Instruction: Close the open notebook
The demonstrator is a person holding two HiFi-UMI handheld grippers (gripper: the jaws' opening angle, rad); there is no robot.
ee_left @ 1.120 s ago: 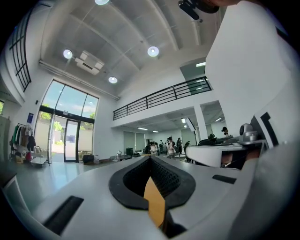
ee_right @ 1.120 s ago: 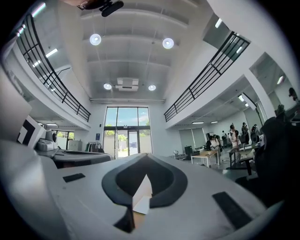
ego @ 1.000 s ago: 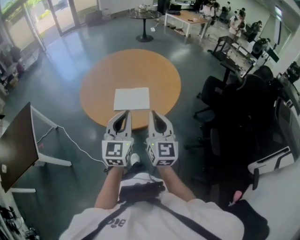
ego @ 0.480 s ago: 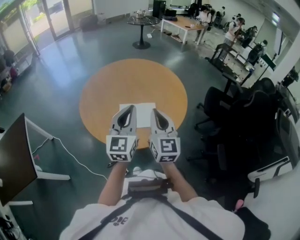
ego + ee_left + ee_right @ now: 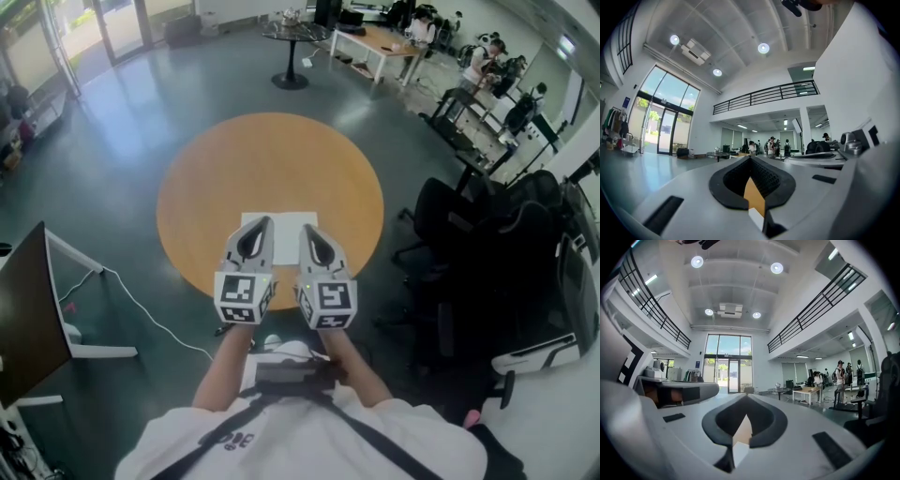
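Observation:
An open notebook [image 5: 279, 223] lies with white pages up near the front edge of a round wooden table [image 5: 272, 159]. My left gripper [image 5: 262, 223] and right gripper [image 5: 305, 227] are held side by side and level above the table's front edge, and their tips cover the notebook's near part. Both are shut with nothing held. In the left gripper view the left gripper [image 5: 751, 157] shows only a sliver of table [image 5: 753, 194] and white page [image 5: 756, 218] through its jaw window. The right gripper [image 5: 746, 397] in its own view frames the same table [image 5: 743, 430] and page [image 5: 737, 453].
Black office chairs [image 5: 469, 244] crowd the floor right of the table. A dark board on a white stand [image 5: 33, 300] is at the left, with a cable [image 5: 141, 291] across the floor. A small round table [image 5: 291, 37], desks and people are far behind.
Both grippers have moved forward together, from short of the table's edge to over it. Their tips now overlap the notebook, which earlier lay fully in view.

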